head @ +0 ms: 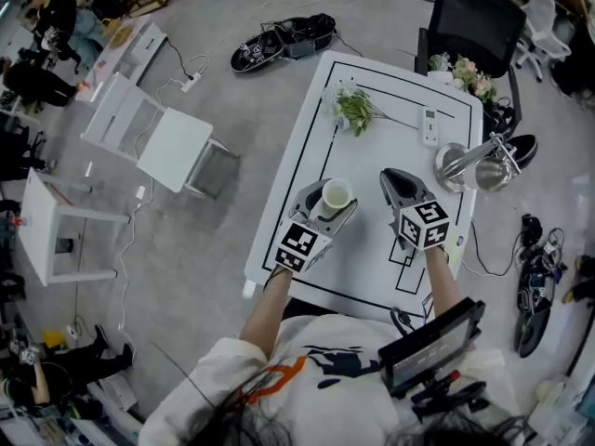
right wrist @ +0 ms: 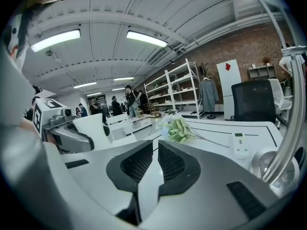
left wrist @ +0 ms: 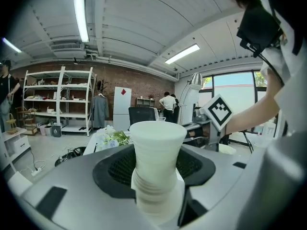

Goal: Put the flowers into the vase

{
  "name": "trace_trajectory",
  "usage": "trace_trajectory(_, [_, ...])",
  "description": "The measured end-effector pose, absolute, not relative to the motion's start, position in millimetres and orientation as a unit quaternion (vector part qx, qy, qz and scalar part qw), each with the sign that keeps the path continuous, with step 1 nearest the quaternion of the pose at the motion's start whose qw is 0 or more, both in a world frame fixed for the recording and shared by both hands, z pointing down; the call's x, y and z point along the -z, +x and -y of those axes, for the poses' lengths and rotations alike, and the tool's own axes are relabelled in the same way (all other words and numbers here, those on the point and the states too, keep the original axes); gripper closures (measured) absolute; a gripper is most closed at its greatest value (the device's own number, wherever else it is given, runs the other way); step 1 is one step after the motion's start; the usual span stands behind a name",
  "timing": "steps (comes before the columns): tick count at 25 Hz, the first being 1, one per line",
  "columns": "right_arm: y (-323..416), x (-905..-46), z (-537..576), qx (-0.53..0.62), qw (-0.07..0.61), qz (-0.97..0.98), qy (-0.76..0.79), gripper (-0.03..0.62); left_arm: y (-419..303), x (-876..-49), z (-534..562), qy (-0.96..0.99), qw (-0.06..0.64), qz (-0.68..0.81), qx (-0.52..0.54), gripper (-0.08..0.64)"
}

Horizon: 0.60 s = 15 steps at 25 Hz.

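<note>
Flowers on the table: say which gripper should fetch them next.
Right, probably. The left gripper is shut on the vase, while the right gripper is empty, jaws together, and points toward the flowers; it must open first.

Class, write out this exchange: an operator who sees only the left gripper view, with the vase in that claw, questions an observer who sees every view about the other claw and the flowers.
Operator: Is the other claw open?
Observer: No. The right gripper has its claw shut, with nothing in it.
Operator: The vase blocks most of my view. How do the flowers lie?
Observer: The flowers lie flat on the table, their stems pointing toward a white remote.
</note>
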State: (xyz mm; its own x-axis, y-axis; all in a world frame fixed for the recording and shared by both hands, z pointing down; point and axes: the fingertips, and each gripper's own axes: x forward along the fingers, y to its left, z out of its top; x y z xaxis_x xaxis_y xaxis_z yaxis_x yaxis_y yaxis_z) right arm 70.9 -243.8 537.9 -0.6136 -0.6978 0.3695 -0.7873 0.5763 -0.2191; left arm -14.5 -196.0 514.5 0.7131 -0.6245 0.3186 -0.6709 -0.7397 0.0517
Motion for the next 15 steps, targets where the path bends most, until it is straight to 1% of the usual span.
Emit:
trace_trajectory(3, [75.4,-544.7,276.6,-0.161,0.153,0.877,0.427,0.563,-12.6,-513.9,195.9,0.929,0.070,0.334,-0.144,0.310])
trace_trajectory(4, [77.1,-546.8,287.6,-0.154,0.164,0.875,0.428,0.551,-11.4,-513.0,194.2,0.932,0.066,0.327,-0.144,0.310])
trace_trajectory(6, [79.6,-550.6,310.2,-0.143,0.183,0.871,0.432,0.487,-11.3,-511.8,192.4,0.936,0.061,0.317,-0.143,0.310])
trace_trajectory(7, [80.6,-552.7,321.2,-0.136,0.193,0.869,0.434,0.470,-12.2,-511.6,192.4,0.937,0.062,0.314,-0.141,0.310])
trace_trajectory(10, [81.7,-560.7,350.5,-0.116,0.228,0.864,0.434,0.456,-13.6,-511.1,193.7,0.940,0.063,0.305,-0.138,0.310])
trace_trajectory(15, [76.5,-583.3,385.5,-0.092,0.293,0.860,0.408,0.402,-12.6,-510.8,195.6,0.943,0.064,0.297,-0.134,0.310])
